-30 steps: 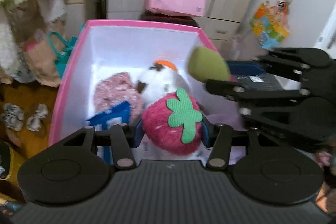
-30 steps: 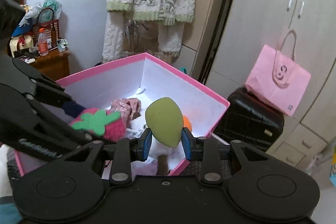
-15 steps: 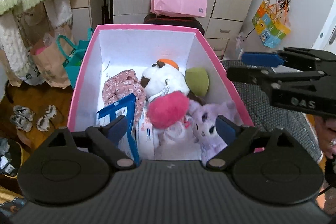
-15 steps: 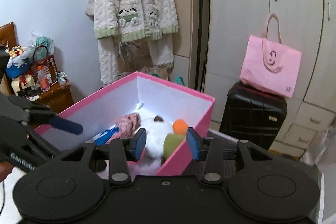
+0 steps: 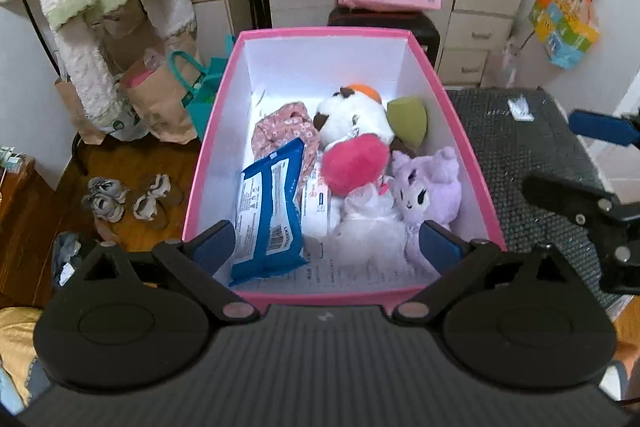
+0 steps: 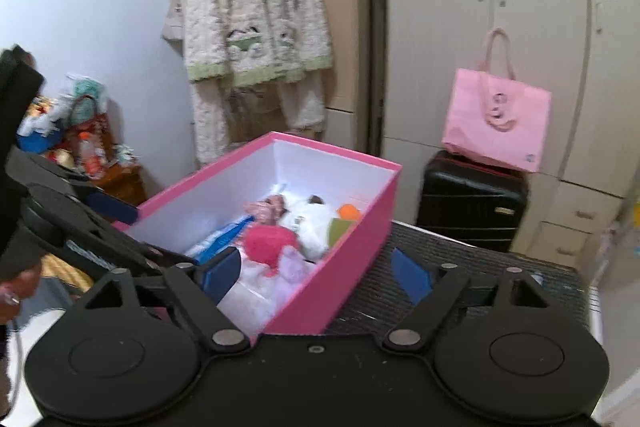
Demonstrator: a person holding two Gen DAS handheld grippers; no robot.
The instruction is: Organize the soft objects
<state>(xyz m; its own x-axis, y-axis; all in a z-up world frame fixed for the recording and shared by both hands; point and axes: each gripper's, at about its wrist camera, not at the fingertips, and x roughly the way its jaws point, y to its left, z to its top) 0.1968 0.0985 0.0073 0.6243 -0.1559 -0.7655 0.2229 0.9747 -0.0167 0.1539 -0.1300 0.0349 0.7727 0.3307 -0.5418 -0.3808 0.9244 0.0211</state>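
Observation:
A pink box (image 5: 452,115) with white inner walls holds several soft things: a pink strawberry plush (image 5: 354,163), a green egg-shaped sponge (image 5: 408,119), a white plush with an orange cap (image 5: 352,115), a purple plush (image 5: 428,187), a floral cloth (image 5: 284,127) and a blue wipes pack (image 5: 270,215). My left gripper (image 5: 326,247) is open and empty above the box's near end. My right gripper (image 6: 316,271) is open and empty over the box's near corner (image 6: 352,255); it also shows in the left wrist view (image 5: 600,147).
The box stands on a dark textured surface (image 5: 520,155). A black suitcase (image 6: 472,203) with a pink bag (image 6: 496,123) stands behind it. A white robe (image 6: 256,27) hangs on the wall. Paper bags (image 5: 160,99) and shoes (image 5: 128,195) lie on the floor.
Both grippers opened and pulled back up. The strawberry plush and the green sponge dropped out of them and now lie in the box.

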